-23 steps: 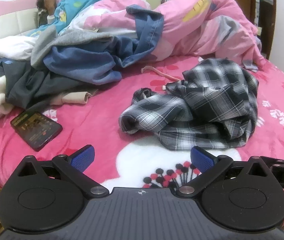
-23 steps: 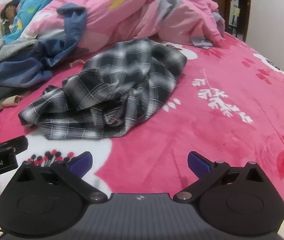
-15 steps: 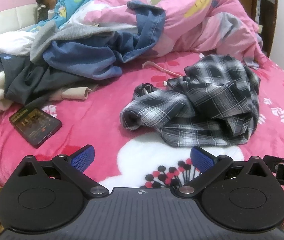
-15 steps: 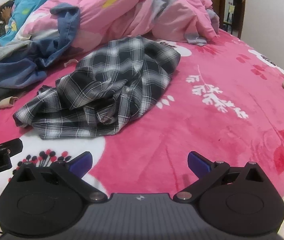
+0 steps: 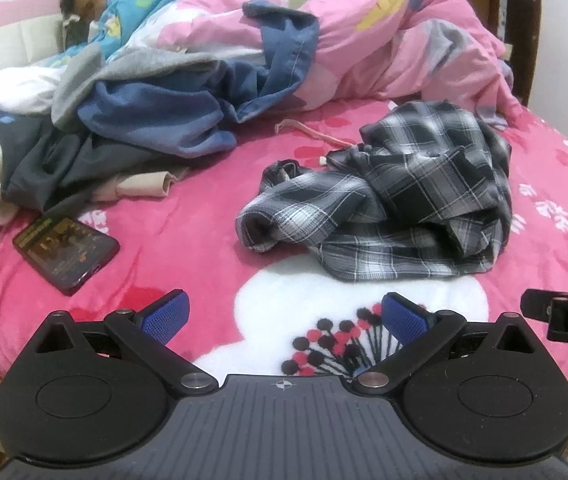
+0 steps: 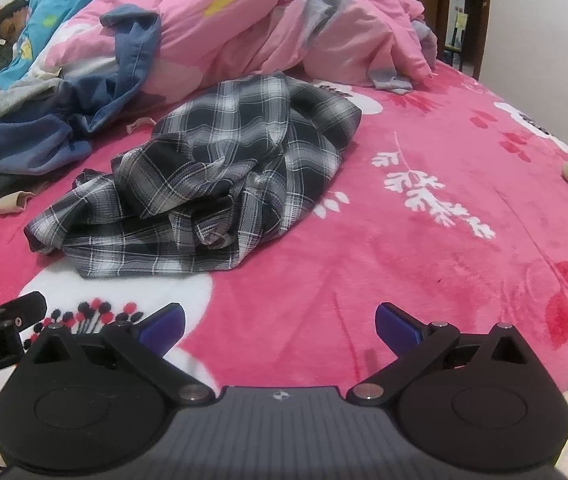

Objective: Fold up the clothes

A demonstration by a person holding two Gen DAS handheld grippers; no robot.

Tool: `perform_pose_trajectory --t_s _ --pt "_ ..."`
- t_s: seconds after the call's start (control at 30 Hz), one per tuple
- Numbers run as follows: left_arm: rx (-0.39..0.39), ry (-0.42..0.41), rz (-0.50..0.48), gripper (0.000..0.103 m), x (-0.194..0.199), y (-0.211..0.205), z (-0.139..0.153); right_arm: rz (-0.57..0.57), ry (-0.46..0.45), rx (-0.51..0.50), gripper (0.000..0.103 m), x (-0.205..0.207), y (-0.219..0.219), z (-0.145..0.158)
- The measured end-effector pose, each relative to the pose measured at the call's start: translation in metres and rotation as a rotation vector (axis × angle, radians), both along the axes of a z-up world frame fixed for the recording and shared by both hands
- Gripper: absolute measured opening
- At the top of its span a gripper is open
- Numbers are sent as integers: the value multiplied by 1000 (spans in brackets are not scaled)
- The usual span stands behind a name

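1. Ahead and to the left of your left gripper (image 5: 284,316), a phone (image 5: 66,254) lies face up on the pink blanket (image 5: 188,240), its screen lit.
2. Beyond the phone, further left and up the bed, you have a heap of other clothes (image 5: 132,128): dark grey, blue and white pieces piled together, touching one another.
3. Your left gripper stands with its jaws spread wide and nothing between the blue pads (image 5: 166,314). It hangs over the near edge of the bed, above the white flower print.
4. Ahead and slightly right of your left gripper lies the plaid shirt (image 5: 403,200), crumpled in a loose mound, one sleeve opening turned toward you. It is apart from both grippers.
5. Behind the shirt, a pink quilt (image 5: 403,48) is bunched across the far side of the bed. A person lies under it at the far left.
6. Your right gripper (image 6: 280,326) is likewise spread wide and empty. From it, the plaid shirt (image 6: 224,176) sits ahead and to the left.
7. Ahead and right of your right gripper you have only open pink blanket (image 6: 423,264) with white leaf prints.
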State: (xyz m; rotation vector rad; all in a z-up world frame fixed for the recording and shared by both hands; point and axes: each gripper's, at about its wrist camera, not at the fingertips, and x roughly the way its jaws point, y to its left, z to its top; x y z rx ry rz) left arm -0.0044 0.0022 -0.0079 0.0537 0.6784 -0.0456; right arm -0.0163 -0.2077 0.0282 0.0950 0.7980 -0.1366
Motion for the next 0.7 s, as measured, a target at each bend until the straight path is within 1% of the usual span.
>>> perform_pose_trajectory --t_s 0.17,0.7 --pt "-11 4 -18 103 1 -1 1 -1 2 0 103 0 2 0" --pt "-23 0 -23 103 -3 1 -3 1 -2 -5 103 -1 5 1"
